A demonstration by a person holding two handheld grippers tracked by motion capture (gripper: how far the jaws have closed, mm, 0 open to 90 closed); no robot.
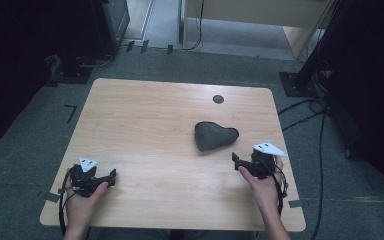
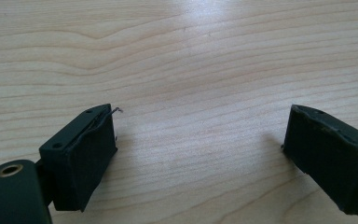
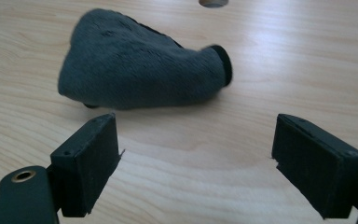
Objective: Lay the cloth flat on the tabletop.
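Near edge of the table point(image 1: 145, 115): left gripper point(image 1: 111, 176), jaws wide apart over bare wood, holding nothing. Right gripper point(image 1: 236, 162), jaws likewise wide and empty, pointing toward the cloth point(image 1: 214, 135). The cloth, a dark grey crumpled bundle, lies just beyond and slightly left of the right fingertips, apart from them; its long axis runs roughly across the jaw line, tapering rightward. The right hand is much the nearer, so the pick-up probably falls to it. Beyond the cloth: a hole point(image 1: 218, 99).
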